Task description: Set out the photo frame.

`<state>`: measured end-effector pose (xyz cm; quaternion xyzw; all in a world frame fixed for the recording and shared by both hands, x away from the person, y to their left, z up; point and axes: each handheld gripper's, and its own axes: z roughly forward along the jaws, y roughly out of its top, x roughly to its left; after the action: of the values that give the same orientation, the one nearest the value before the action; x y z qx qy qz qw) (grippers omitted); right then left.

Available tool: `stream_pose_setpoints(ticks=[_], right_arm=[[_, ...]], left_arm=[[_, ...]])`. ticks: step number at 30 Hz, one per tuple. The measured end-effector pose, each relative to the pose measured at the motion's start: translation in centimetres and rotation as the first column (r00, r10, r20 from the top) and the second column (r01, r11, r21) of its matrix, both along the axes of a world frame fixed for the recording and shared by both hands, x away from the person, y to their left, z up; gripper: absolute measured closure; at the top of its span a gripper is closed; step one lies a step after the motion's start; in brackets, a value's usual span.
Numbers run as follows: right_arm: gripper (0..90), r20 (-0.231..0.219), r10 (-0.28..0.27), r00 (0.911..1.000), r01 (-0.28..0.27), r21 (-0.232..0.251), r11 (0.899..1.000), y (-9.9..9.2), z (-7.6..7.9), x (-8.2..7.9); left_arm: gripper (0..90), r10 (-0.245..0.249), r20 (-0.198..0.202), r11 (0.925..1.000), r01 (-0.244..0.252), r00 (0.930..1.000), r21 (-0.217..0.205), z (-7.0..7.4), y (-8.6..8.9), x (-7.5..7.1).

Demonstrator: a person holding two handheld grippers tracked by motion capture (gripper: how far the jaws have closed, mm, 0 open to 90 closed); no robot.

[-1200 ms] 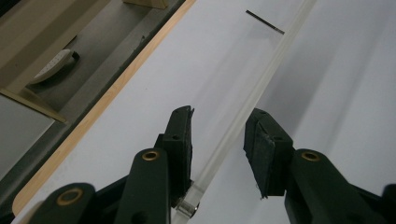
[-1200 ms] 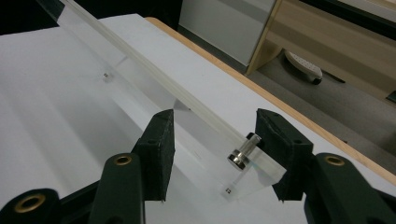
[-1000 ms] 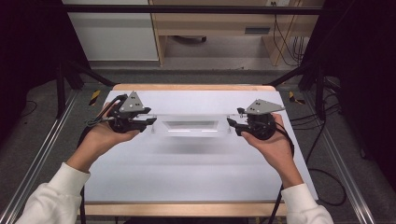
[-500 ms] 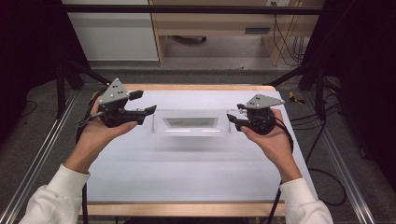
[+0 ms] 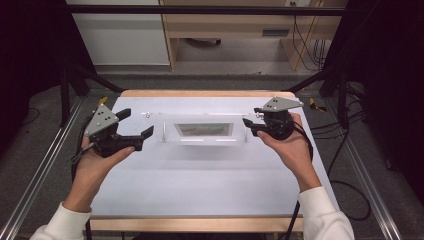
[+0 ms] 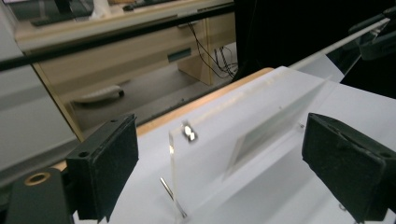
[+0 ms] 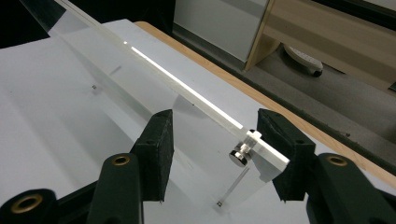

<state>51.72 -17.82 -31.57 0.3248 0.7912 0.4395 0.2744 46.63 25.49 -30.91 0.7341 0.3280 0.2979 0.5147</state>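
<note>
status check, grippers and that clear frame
Left gripper just opened, off the frame. Right gripper straddles its end, grip unclear. Nothing in the way.

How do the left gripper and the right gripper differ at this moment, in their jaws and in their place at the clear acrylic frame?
The left gripper has wide open jaws that have just been opening, clear of the acrylic photo frame; the right gripper has narrower jaws that straddle the frame's right edge. The left gripper stands off the frame's left end; the right gripper is at its end. Both are hand-held and point inward.
</note>
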Motion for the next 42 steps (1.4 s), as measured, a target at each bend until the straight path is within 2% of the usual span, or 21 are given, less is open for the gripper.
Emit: stream_pose_setpoints(ticks=[4,9,12,15,18,21,26,32,42], right_arm=[[48.1,0.000,0.002,1.0000,-0.002,0.014,1.000,-0.2,0.2,0.5],[49.0,-0.002,-0.002,1.0000,0.002,0.026,1.000,-0.4,0.6,1.1],[49.0,-0.005,-0.006,1.0000,0.006,0.024,1.000,-0.3,0.7,1.4],[49.0,-0.001,-0.009,1.0000,0.009,0.032,0.999,-0.3,0.7,1.8],[49.1,0.004,-0.007,1.0000,0.007,0.037,0.999,-0.4,0.7,2.2],[49.1,0.002,-0.004,1.0000,0.004,0.042,0.999,-0.5,0.8,2.7],[48.8,-0.002,-0.004,1.0000,0.004,0.065,0.998,-0.6,0.8,3.6],[48.5,-0.008,-0.011,0.9999,0.011,0.094,0.996,-0.7,0.8,4.5],[48.3,-0.017,-0.015,0.9997,0.017,0.123,0.992,-0.8,0.9,5.6]], left_arm=[[10.3,0.023,-0.012,0.9997,-0.023,0.9997,0.012,-1.6,0.5,-0.1],[10.3,0.043,-0.047,0.9989,-0.042,0.9980,0.020,-4.5,0.9,0.1],[10.7,0.062,-0.065,0.9961,-0.057,0.9960,0.067,-5.7,1.1,0.3],[10.6,0.076,-0.094,0.9960,-0.071,0.9927,0.055,-6.9,1.4,0.7],[10.5,0.090,-0.117,0.9937,-0.081,0.9891,0.078,-8.1,1.7,1.1],[10.3,0.098,-0.137,0.9929,-0.088,0.9857,0.080,-8.9,1.9,1.3],[10.0,0.112,-0.156,0.9877,-0.092,0.9814,0.126,-10.1,1.9,1.3],[10.0,0.123,-0.182,0.9840,-0.096,0.9756,0.150,-11.1,2.3,1.1],[10.0,0.120,-0.194,0.9807,-0.086,0.9736,0.176,-11.8,3.4,-0.2]])
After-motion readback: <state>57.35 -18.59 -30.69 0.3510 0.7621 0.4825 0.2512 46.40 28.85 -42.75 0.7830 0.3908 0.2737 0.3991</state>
